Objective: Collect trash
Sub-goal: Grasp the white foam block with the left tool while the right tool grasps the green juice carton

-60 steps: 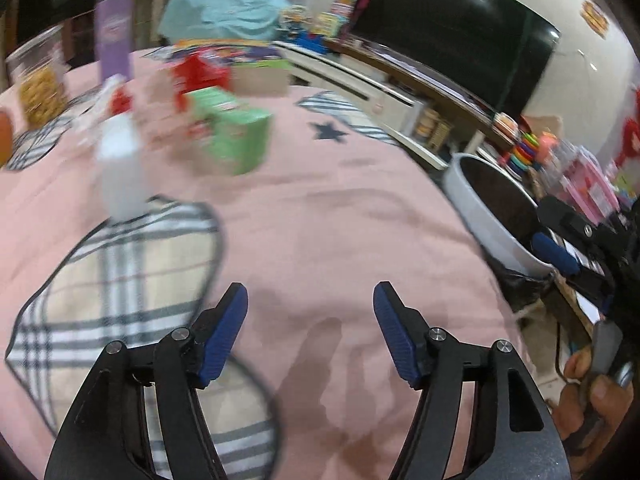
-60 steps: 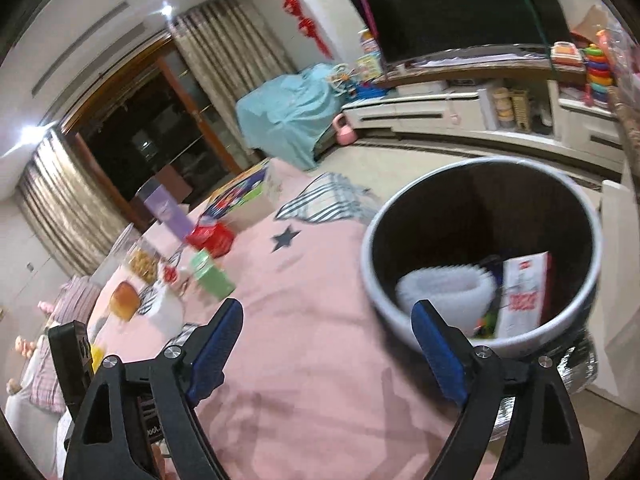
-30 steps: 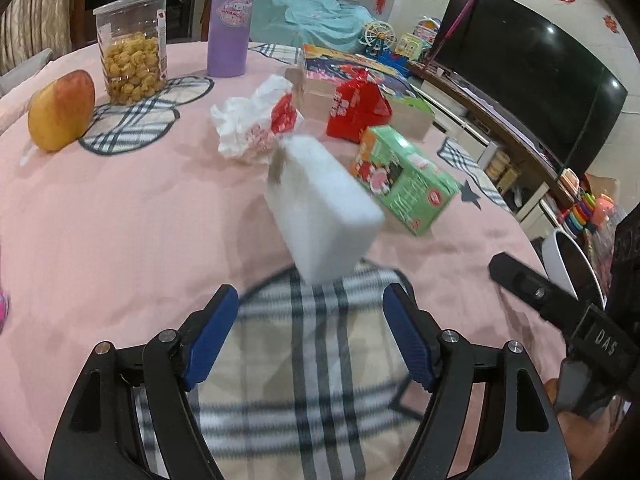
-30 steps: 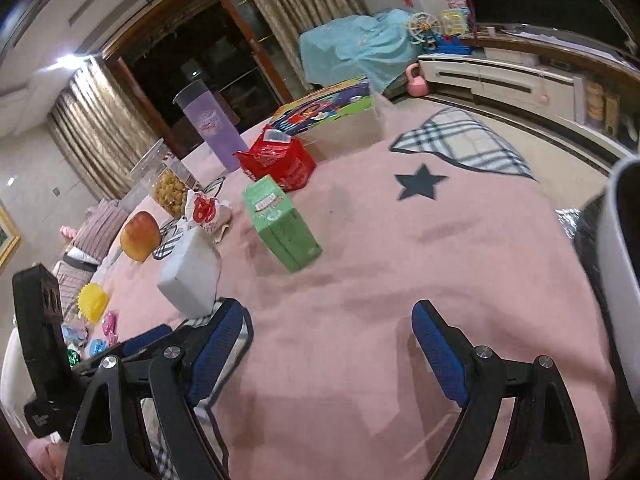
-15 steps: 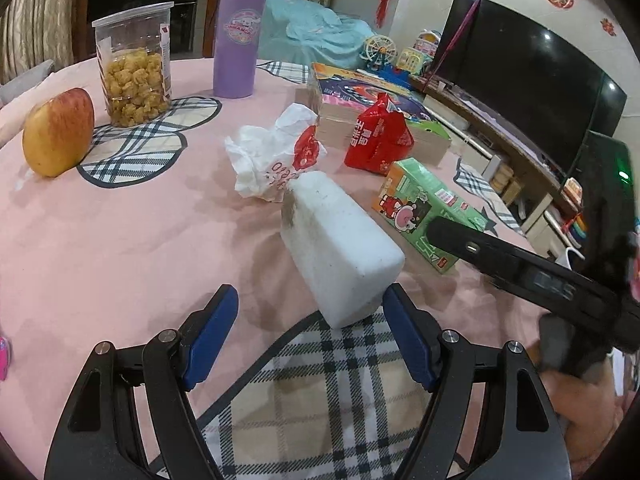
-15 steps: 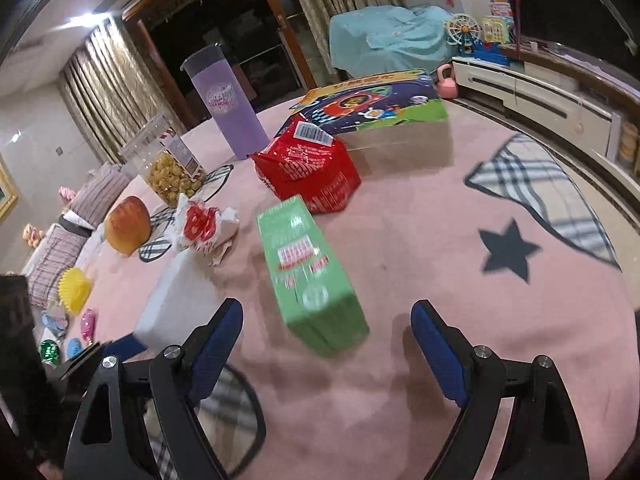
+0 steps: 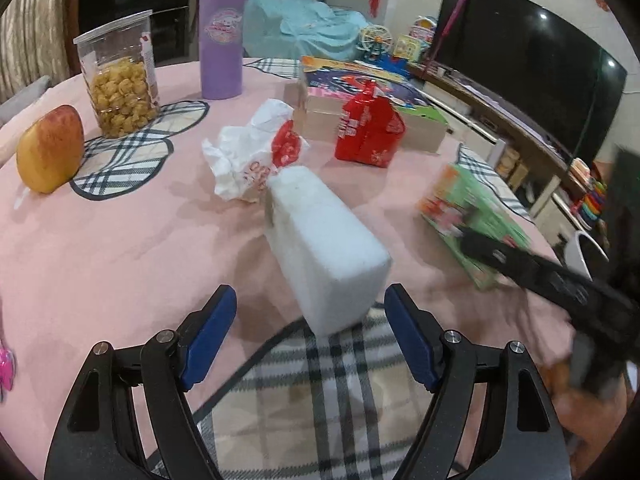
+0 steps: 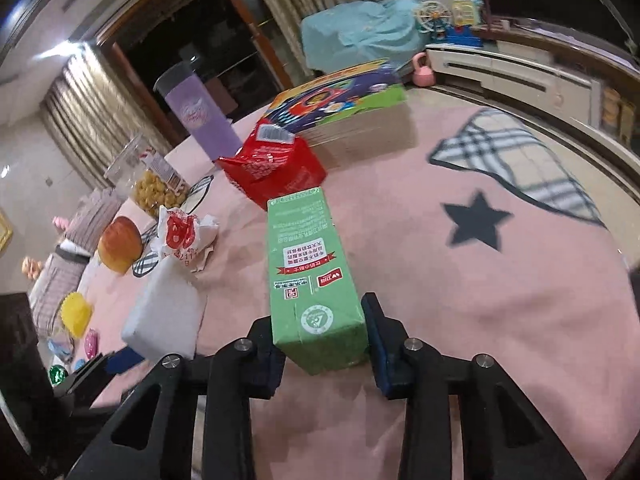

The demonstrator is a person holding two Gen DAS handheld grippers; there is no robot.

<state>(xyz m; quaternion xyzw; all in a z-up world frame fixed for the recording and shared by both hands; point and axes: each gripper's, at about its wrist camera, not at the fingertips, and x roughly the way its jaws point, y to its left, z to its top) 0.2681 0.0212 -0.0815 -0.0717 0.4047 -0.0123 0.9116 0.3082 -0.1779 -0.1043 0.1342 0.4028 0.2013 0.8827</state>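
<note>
A white foam block [image 7: 320, 244] lies on the pink tablecloth, its near end between the fingers of my open left gripper [image 7: 312, 332]. Behind it lie a crumpled white and red wrapper [image 7: 256, 156] and a red snack bag [image 7: 368, 128]. My right gripper [image 8: 324, 344] is shut on the near end of a green carton [image 8: 312, 268]. The carton [image 7: 472, 220] also shows blurred at the right of the left wrist view. The foam block [image 8: 164, 312], wrapper [image 8: 180, 236] and red bag [image 8: 272, 168] show in the right wrist view.
An apple [image 7: 50, 154], a jar of snacks [image 7: 120, 76], a purple tumbler [image 7: 222, 36] and a colourful flat box [image 7: 360, 92] stand farther back. The white bin rim [image 7: 580, 248] shows past the table's right edge. Small toys [image 8: 76, 312] lie at the left edge.
My right gripper moved up to the green carton and shut on its near end. My left gripper edged closer to the foam block and stays open.
</note>
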